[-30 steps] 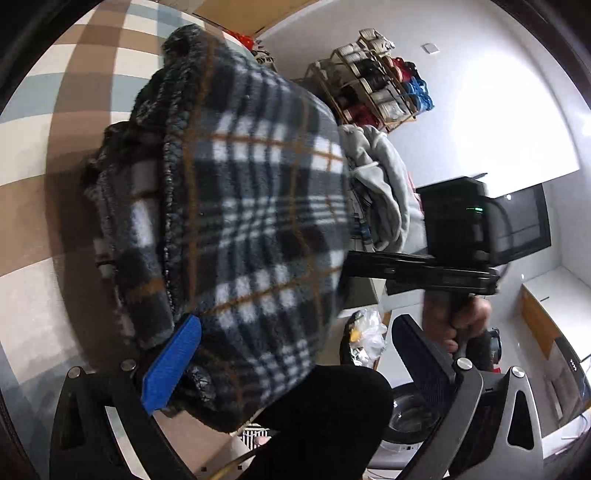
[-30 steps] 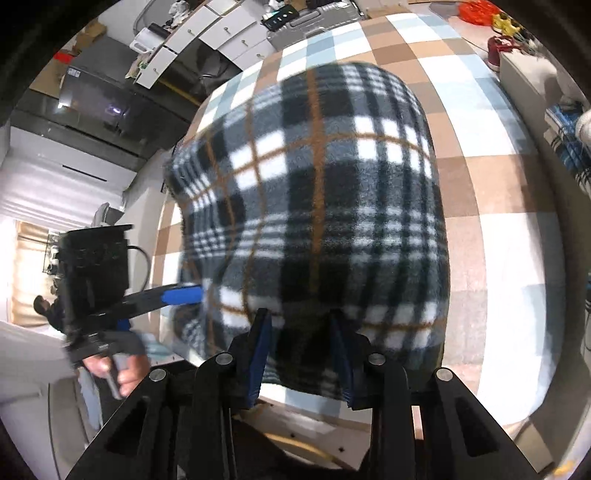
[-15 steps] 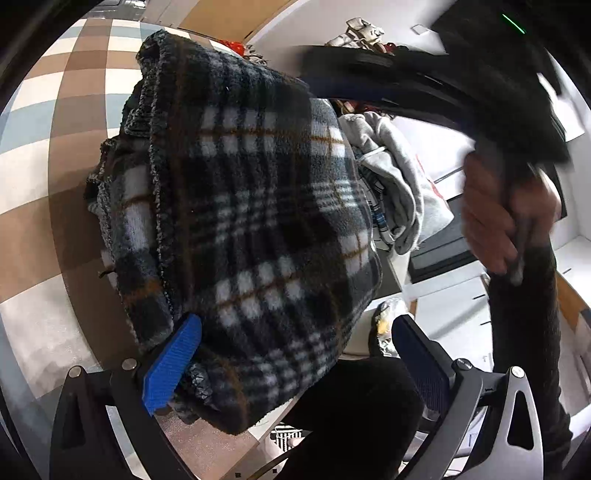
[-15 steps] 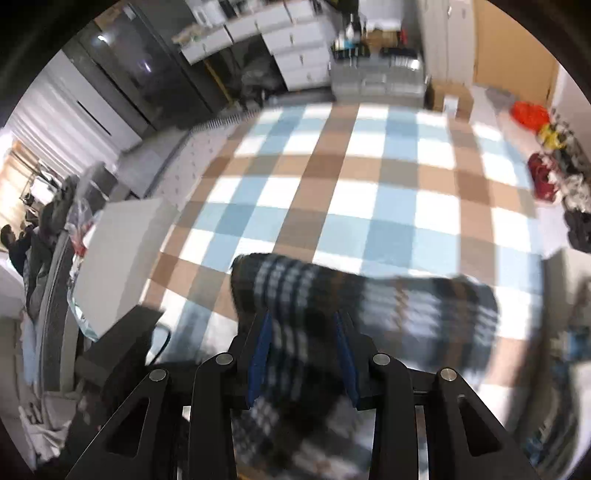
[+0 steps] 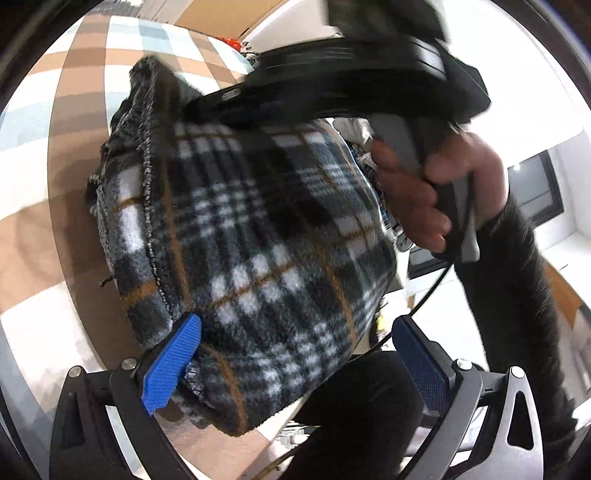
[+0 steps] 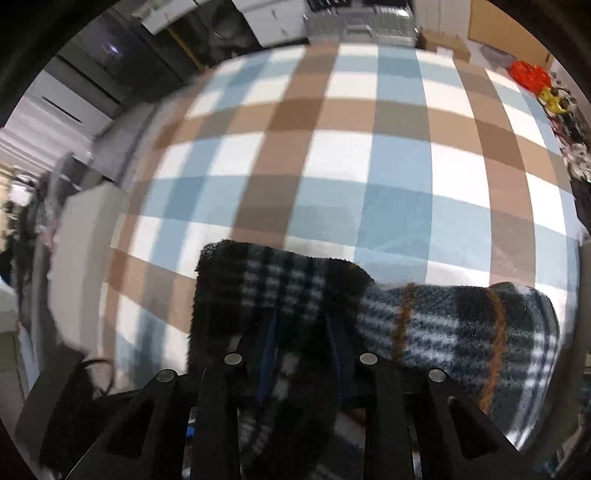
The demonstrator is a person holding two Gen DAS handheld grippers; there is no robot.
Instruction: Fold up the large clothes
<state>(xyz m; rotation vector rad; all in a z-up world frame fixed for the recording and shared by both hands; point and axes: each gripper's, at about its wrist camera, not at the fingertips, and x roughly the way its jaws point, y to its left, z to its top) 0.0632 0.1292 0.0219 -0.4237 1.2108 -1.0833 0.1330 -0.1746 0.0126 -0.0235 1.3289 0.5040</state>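
Observation:
A black, white and orange plaid fleece (image 5: 266, 236) lies bunched in thick folds on the checked tablecloth (image 5: 74, 110). My left gripper (image 5: 295, 362) stands open at the fleece's near end. Its left pad (image 5: 173, 358) touches the folded edge and its right pad (image 5: 421, 362) is off the cloth. A hand (image 5: 424, 199) carries my right gripper (image 5: 325, 92) across the top of the fleece. In the right wrist view the right gripper (image 6: 301, 350) points down with its jaws closing on a fold of the fleece (image 6: 461, 325), which covers most of the pads.
The blue, brown and white checked cloth (image 6: 332, 166) stretches out beyond the fleece. Red and yellow items (image 6: 528, 75) sit past its far right corner, with white cabinets (image 6: 280, 26) behind. A dark sleeve (image 5: 517, 295) crosses the right of the left wrist view.
The right gripper has swung over the fleece with a fold in its jaws, doubling the cloth back. Its hand now fills the top of the left wrist view. The left gripper hardly moved.

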